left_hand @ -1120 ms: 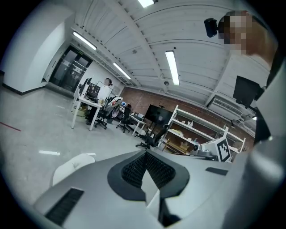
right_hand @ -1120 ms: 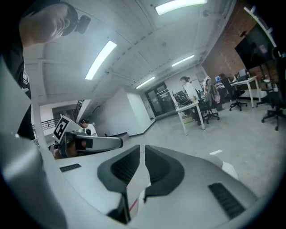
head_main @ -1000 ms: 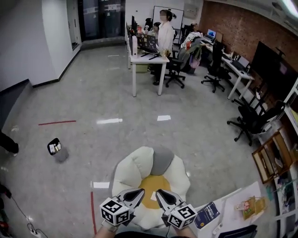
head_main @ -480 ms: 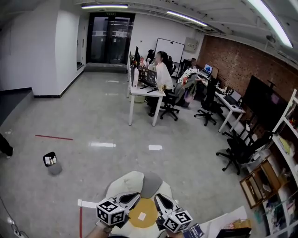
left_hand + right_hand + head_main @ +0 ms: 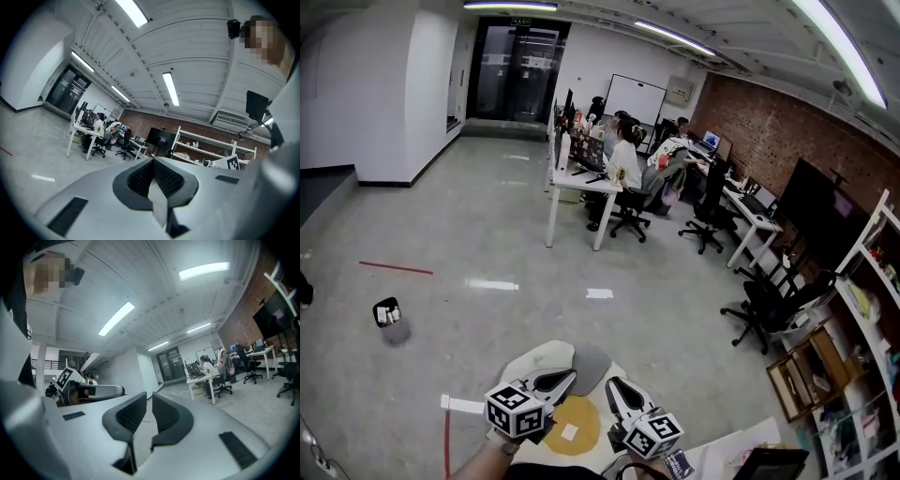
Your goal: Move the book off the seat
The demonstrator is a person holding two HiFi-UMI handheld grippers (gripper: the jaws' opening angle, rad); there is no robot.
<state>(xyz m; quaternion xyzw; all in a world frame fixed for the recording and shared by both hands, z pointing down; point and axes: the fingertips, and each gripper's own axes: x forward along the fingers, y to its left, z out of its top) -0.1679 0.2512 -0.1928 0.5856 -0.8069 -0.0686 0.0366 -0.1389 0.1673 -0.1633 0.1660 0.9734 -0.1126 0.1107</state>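
Book (image 5: 679, 463) lies off the seat (image 5: 534, 360), at the worktop's (image 5: 727, 448) edge beside the right gripper (image 5: 612, 384), whose jaws stand slightly apart on nothing; the left gripper's (image 5: 565, 377) are pressed together, empty, so both, I judge, should just keep clear.

Open floor (image 5: 487, 253) spreads beyond and left of the seat (image 5: 534, 356). A white table (image 5: 736, 448) crowds its right.

The dark blue book (image 5: 679, 466) is cut off by the head view's bottom edge, its cover print too small to read, and the left tongs (image 5: 566, 376) and right tongs (image 5: 611, 384) hide part of the cream petal-shaped seat (image 5: 532, 362).
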